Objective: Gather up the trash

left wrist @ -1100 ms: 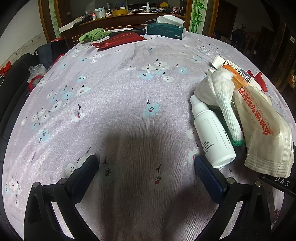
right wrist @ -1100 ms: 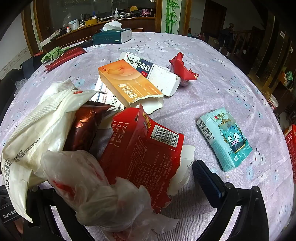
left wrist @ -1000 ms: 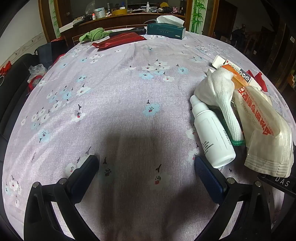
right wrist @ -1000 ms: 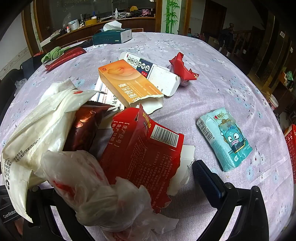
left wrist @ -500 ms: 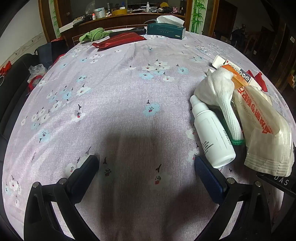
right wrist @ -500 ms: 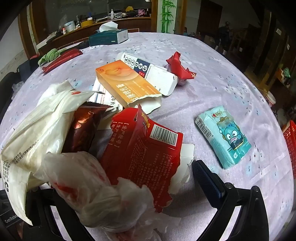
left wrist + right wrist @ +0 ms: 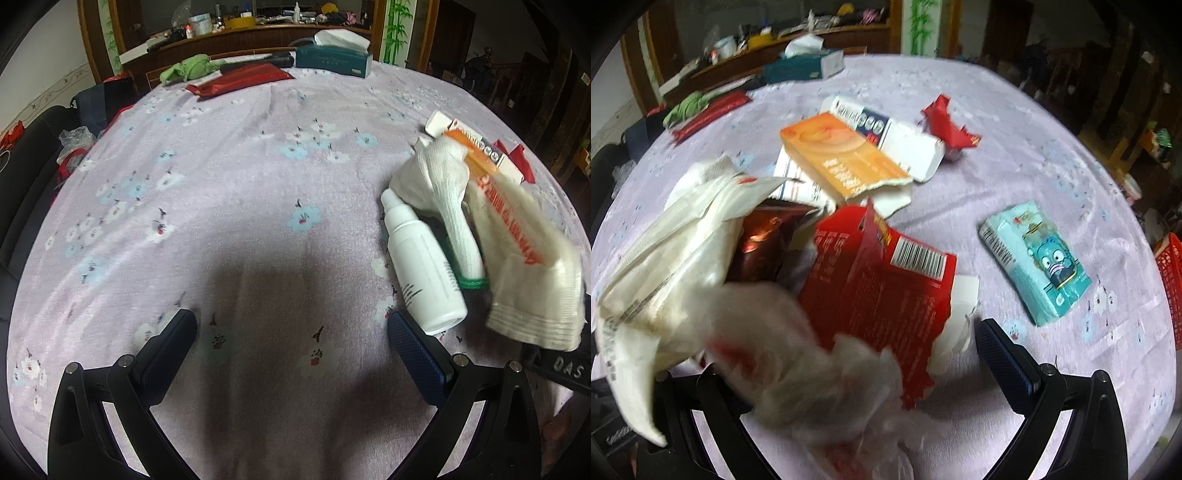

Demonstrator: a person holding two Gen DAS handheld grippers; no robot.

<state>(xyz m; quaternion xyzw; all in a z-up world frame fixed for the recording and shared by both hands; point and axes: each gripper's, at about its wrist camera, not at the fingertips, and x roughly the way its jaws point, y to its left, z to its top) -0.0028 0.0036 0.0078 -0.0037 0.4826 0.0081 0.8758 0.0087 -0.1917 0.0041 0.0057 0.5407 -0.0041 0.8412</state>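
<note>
Trash: barcoded red carton, blue cartoon-face pack, mostly illegible print.

A home: floral tablecloth, cluttered sideboard (tissue box).

- Your right hand-held gripper has its left finger buried under the blurred white plastic bag.
- The red basket is cut off at the frame's right edge.
- Print on the smeared cream woven bag is unreadable.
</note>
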